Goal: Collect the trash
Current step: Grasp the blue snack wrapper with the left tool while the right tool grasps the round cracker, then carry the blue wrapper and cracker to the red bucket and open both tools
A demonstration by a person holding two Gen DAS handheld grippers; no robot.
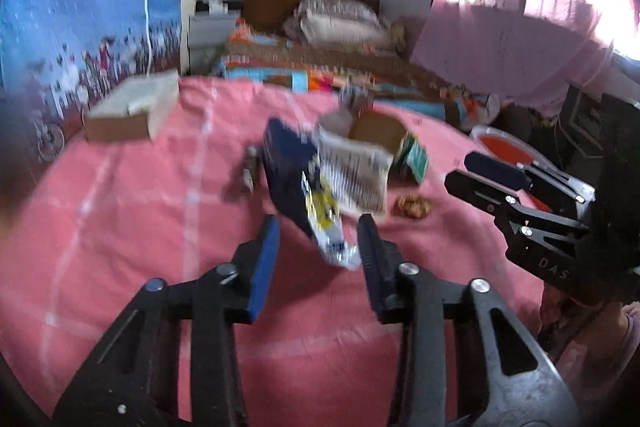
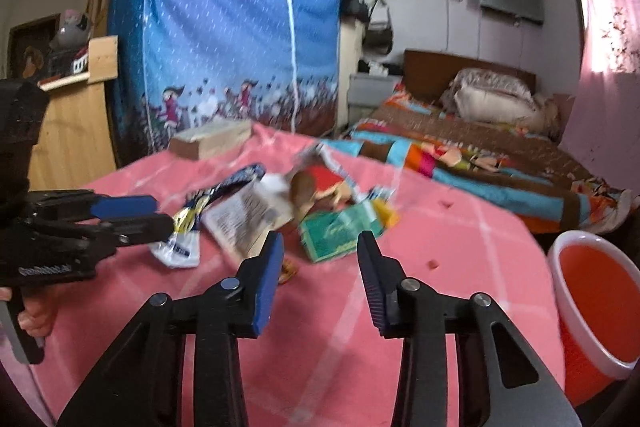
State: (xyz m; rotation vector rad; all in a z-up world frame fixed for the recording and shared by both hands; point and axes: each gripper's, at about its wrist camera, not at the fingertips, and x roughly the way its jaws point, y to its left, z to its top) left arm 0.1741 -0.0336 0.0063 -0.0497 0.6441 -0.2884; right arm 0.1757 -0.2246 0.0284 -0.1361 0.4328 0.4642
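A heap of trash lies mid-table on the pink cloth: a dark blue and yellow snack wrapper, a printed paper packet, a green carton and a small brown crumpled scrap. My left gripper is open, its fingers on either side of the wrapper's silver end. My right gripper is open and empty, just short of the green carton. The right wrist view shows the left gripper at the wrapper, and the left wrist view shows the right gripper at the far right.
A red bucket with a white rim stands off the table's right edge. A cardboard box sits at the far left corner of the table. A bed with a colourful blanket lies beyond.
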